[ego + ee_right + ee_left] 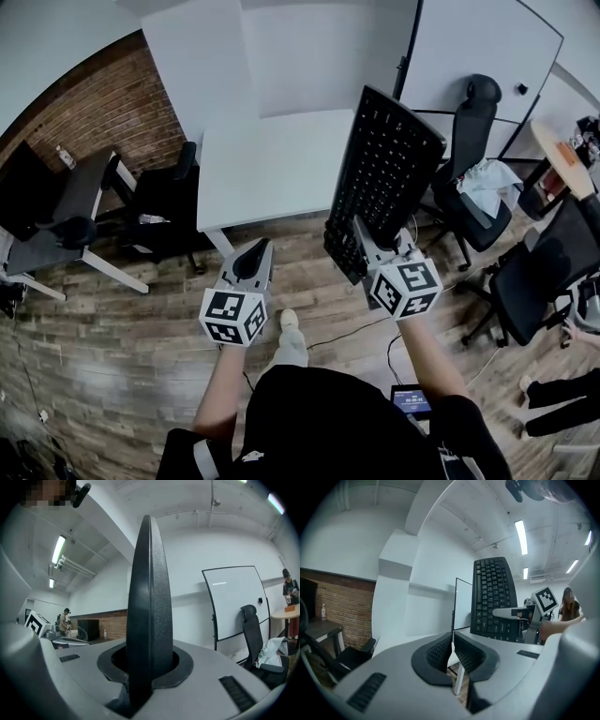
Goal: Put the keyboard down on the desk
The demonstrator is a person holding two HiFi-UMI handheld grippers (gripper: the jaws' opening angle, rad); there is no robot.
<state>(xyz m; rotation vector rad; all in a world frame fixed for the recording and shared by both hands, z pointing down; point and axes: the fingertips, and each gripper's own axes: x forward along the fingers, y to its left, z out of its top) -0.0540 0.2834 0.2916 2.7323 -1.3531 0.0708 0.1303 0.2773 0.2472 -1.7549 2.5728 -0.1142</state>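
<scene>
"Two claws, so what's where, biggest first?"

"White worktop (272, 169) ahead of me. The black keyboard (389, 173) isn't on it: it hangs in the air by the worktop's right edge, stood up steeply with its keys facing left."

"And the claws?"

"My right claw (364, 242) is clamped on the keyboard's near end. My left claw (255, 251) has its pads all but together, holding nothing."
</scene>
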